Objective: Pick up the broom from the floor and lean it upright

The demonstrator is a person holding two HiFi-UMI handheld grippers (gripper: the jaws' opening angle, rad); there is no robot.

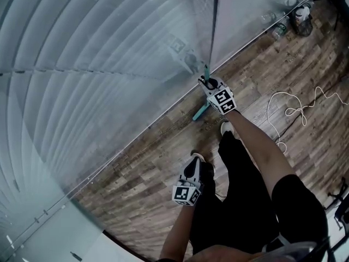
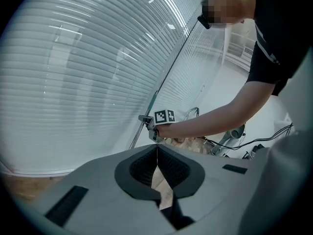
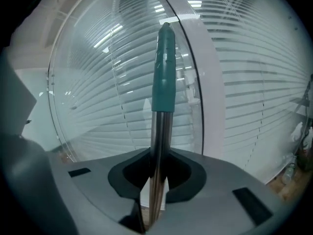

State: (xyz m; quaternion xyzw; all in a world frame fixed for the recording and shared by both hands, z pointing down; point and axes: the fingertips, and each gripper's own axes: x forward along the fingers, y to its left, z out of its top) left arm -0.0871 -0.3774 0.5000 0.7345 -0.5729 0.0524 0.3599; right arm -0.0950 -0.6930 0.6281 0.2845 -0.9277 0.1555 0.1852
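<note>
The broom stands almost upright by the blinds. Its teal head (image 1: 200, 112) rests on the wood floor, and its metal shaft rises to a teal grip (image 3: 164, 67). My right gripper (image 1: 206, 83) is shut on the shaft (image 3: 156, 146) just below that grip, with a pad pressing from each side. In the left gripper view, the same shaft (image 2: 141, 130) slants up beside the right gripper's marker cube (image 2: 165, 116). My left gripper (image 1: 195, 160) hangs lower and nearer the person's legs. It is shut, and its pads (image 2: 157, 151) meet with nothing between them.
A glass wall with horizontal blinds (image 1: 98, 64) runs diagonally along the edge of the floor. On the wood floor (image 1: 163, 162) to the right lies a white cable (image 1: 289, 111). Bottles (image 1: 283, 23) stand at the far corner. The person's legs and shoes (image 1: 226, 129) are just behind the broom.
</note>
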